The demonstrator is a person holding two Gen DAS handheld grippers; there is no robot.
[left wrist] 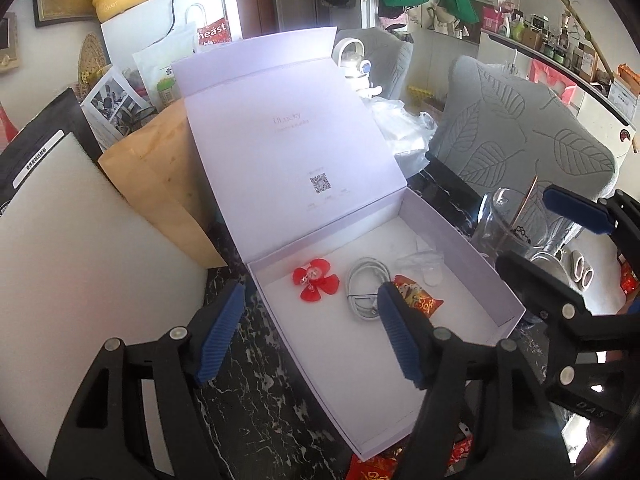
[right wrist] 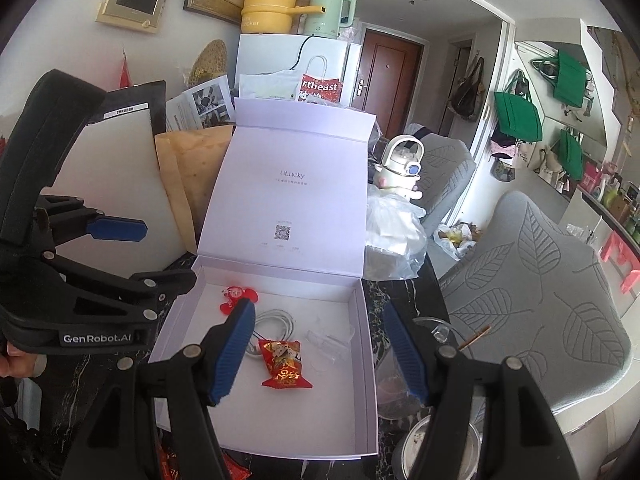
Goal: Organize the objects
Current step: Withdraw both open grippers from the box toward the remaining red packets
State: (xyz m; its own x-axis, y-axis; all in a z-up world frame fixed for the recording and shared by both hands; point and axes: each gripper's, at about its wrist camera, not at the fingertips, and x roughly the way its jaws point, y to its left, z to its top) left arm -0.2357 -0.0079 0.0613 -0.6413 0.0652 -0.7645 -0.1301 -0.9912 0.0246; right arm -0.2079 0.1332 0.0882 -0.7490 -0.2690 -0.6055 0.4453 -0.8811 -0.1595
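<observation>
Both tools agape, empty — snack packet (right wrist: 283, 364) between right tool (right wrist: 326, 356) tips

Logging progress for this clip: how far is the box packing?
Done: the open white box already holds a red flower ornament, a coiled white cable, a red snack packet and a clear plastic piece. In hand: nothing; the left hand-held gripper and right hand-held gripper both hover open over the box. Left: red packets still lie on the table by the box's near edge; lid still up.

yellow cooker (right wrist: 267, 14) on fridge | green kettle (right wrist: 330, 14) beside it | leaf-patterned chair (right wrist: 536, 288) | green bags (right wrist: 518, 116) hanging
</observation>
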